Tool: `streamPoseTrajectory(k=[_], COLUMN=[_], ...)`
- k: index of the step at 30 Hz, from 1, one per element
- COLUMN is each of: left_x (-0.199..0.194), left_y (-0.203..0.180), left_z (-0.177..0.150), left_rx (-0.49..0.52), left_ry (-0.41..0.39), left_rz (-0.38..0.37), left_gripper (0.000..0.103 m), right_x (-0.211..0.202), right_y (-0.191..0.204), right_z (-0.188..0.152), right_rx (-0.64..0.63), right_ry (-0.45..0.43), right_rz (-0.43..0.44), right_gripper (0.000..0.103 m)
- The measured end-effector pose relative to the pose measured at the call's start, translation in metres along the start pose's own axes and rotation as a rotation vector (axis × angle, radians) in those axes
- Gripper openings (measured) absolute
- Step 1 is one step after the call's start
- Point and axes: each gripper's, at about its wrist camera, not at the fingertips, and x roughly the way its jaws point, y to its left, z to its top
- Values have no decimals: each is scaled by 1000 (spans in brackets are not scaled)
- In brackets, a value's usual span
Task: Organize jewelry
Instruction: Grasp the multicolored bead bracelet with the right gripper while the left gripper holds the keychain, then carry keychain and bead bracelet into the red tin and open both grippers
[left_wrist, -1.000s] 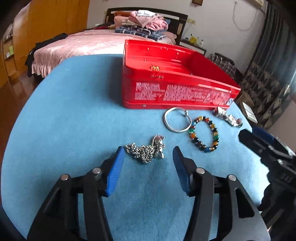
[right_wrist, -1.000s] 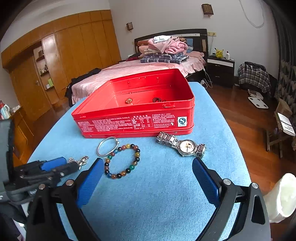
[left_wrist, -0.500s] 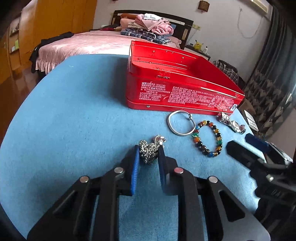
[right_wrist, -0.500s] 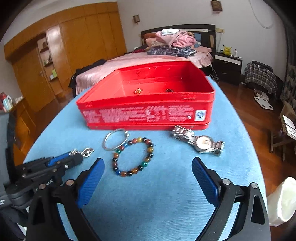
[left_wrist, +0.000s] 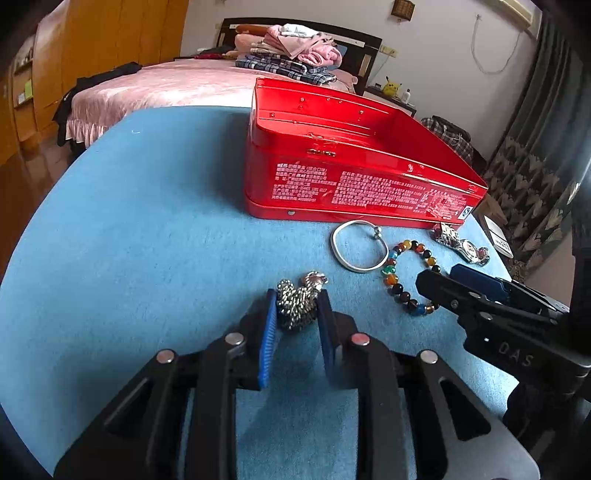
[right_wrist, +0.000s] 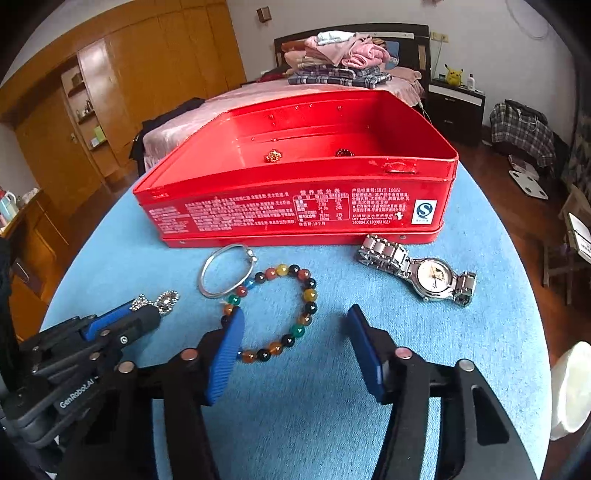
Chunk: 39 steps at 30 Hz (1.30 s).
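Blue cloth-covered table (right_wrist: 332, 406), left gripper (left_wrist: 297, 308) clamped on bunched silver chain necklace (left_wrist: 295, 306), half hidden between pads, right gripper (right_wrist: 295, 339) fingers apart around multicoloured bead bracelet (right_wrist: 306, 295), open red metal tin (right_wrist: 295, 206) near far edge.

- Even, soft daylight — no harsh shadows on the blue cloth (left_wrist: 147, 229).
- Glare streaks the red tin (right_wrist: 295, 218).
- Fisheye bending and dark vignetting at the edges — centres sharp.
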Motion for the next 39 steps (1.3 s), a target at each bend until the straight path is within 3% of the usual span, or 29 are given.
streamPoseTrajectory(k=[5, 7, 9, 24, 39], left_x=[2, 0, -1, -34, -58], left_y=[0, 1, -4, -11, -20], left_z=[2, -1, -3, 10, 28], left_rx=[12, 11, 18, 4, 28], left_ry=[-1, -3, -6, -91, -154], left_rz=[3, 0, -4, -44, -27], left_gripper=[17, 16, 16, 16, 16], right_x=[3, 3, 4, -45, -71], right_y=[3, 5, 4, -7, -5], right_z=[2, 1, 2, 13, 33], right_rx=[-18, -23, -21, 17, -20], right_ry=[10, 12, 18, -85, -142], right_rz=[-48, -46, -31, 38, 31], right_gripper=[38, 11, 8, 8, 8])
